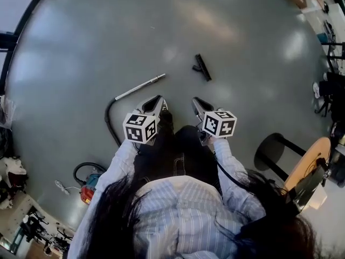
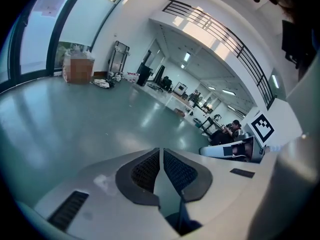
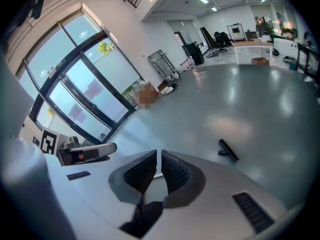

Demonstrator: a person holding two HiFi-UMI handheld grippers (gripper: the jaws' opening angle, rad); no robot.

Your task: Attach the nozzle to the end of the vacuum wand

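A black vacuum nozzle [image 1: 201, 67] lies on the grey floor ahead of me; it also shows as the nozzle [image 3: 228, 150] in the right gripper view. The silver wand [image 1: 139, 87] lies to its left, joined to a black hose [image 1: 110, 122]. My left gripper [image 1: 159, 99] hangs just short of the wand's near end, jaws shut and empty. My right gripper [image 1: 195, 101] hangs below the nozzle, also shut with nothing in it. Neither touches anything. The left gripper [image 2: 159, 151] and right gripper [image 3: 158, 154] show pads closed together.
The hose runs to a red and blue vacuum body [image 1: 90, 188] at lower left. A round wooden table [image 1: 310, 161] and a black stool [image 1: 272, 150] stand at the right. Shelving and clutter line the room's edges. My legs and shoe [image 1: 165, 120] are between the grippers.
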